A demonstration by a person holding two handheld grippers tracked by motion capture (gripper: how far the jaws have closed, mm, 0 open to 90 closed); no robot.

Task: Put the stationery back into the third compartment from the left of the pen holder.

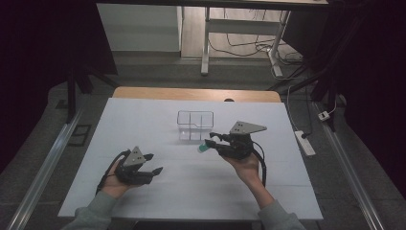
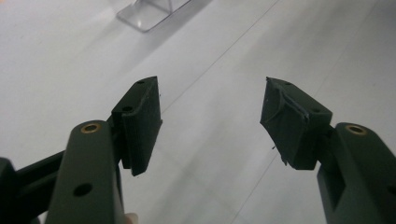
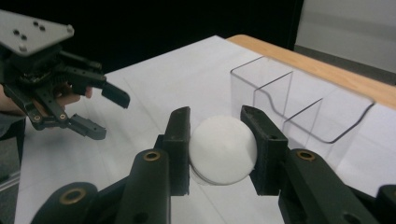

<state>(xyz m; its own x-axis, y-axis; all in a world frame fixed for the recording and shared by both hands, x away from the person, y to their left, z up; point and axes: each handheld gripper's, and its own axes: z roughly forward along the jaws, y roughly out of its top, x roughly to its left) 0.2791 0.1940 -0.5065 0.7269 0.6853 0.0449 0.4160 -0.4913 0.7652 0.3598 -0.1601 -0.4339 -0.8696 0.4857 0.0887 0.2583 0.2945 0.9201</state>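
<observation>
Two handheld black grippers, the left gripper (image 1: 149, 163) and the right gripper (image 1: 214, 140), each carry a grey three-cornered plate with small holes, brass-ringed pivots on ribbed, blocky jaws and a trailing black cable, worked by a person in grey-green sleeves (image 1: 96, 212).

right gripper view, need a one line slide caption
Right gripper clamps a white round object near a clear divided container; open left gripper beyond.
</observation>
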